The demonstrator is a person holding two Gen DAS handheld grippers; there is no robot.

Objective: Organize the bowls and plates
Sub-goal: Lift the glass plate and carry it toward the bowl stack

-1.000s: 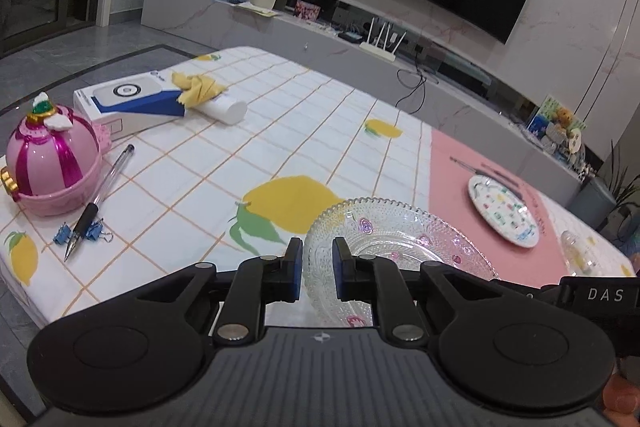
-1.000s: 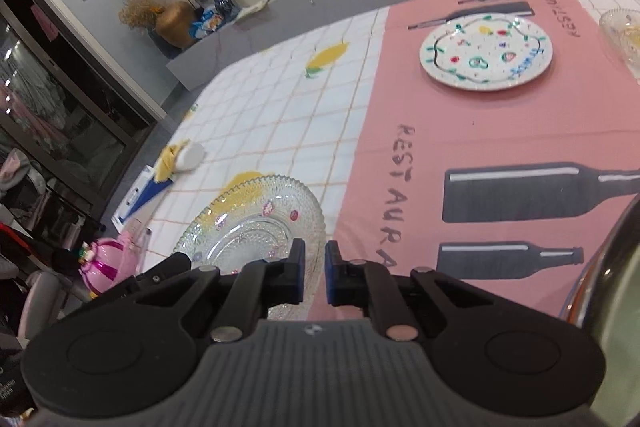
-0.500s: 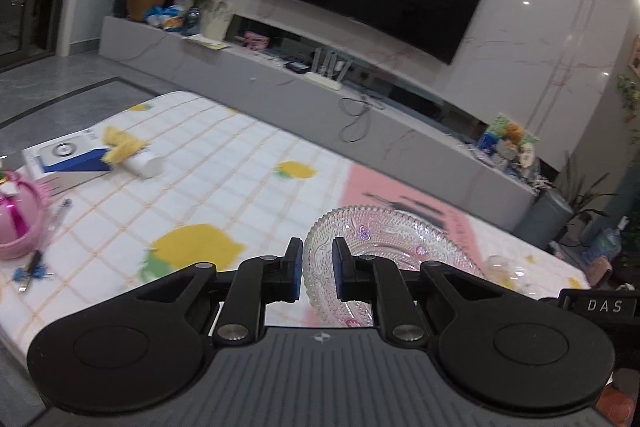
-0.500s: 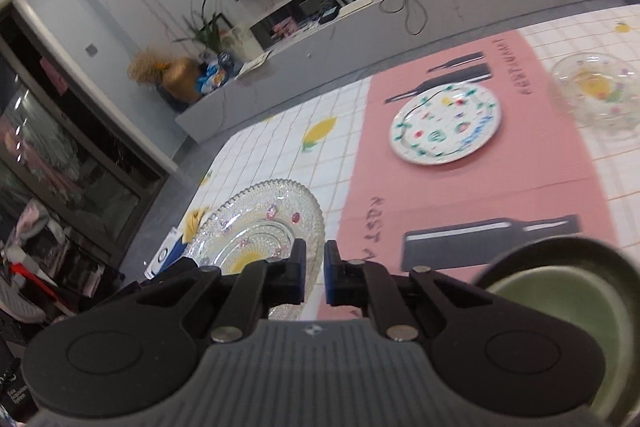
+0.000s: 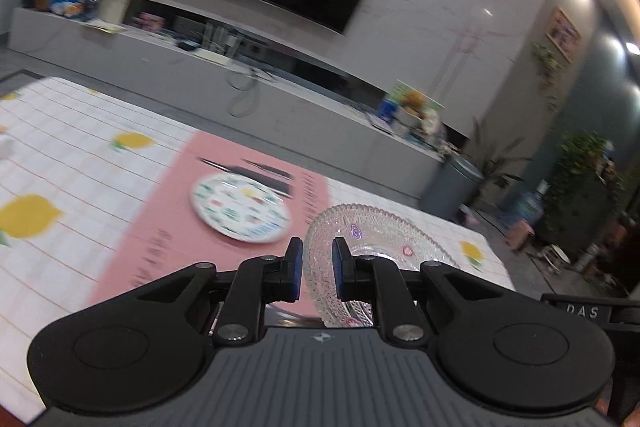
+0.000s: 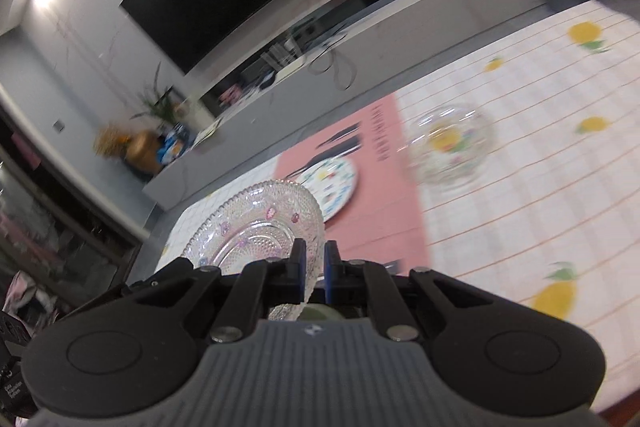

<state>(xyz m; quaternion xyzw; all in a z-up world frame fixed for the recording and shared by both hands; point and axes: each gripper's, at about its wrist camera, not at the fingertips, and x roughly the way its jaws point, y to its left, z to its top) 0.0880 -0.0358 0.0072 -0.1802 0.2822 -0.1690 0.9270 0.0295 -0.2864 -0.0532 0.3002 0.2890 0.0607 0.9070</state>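
A clear patterned glass plate is held in the air above the table by both grippers. My left gripper is shut on its left rim. My right gripper is shut on its right rim; the glass plate fills the left of that view. A white painted plate lies on the pink placemat, also seen in the right wrist view. A clear glass bowl sits on the checked cloth right of the mat. A green dish shows just under the right gripper.
The table carries a white checked cloth with lemon prints. Beyond its far edge stand a long grey TV console and a grey bin. The views are motion-blurred.
Both grippers have lifted the glass plate off the cloth and carried it to the right, over the pink mat. The pink jar, pen and box have left the left view.
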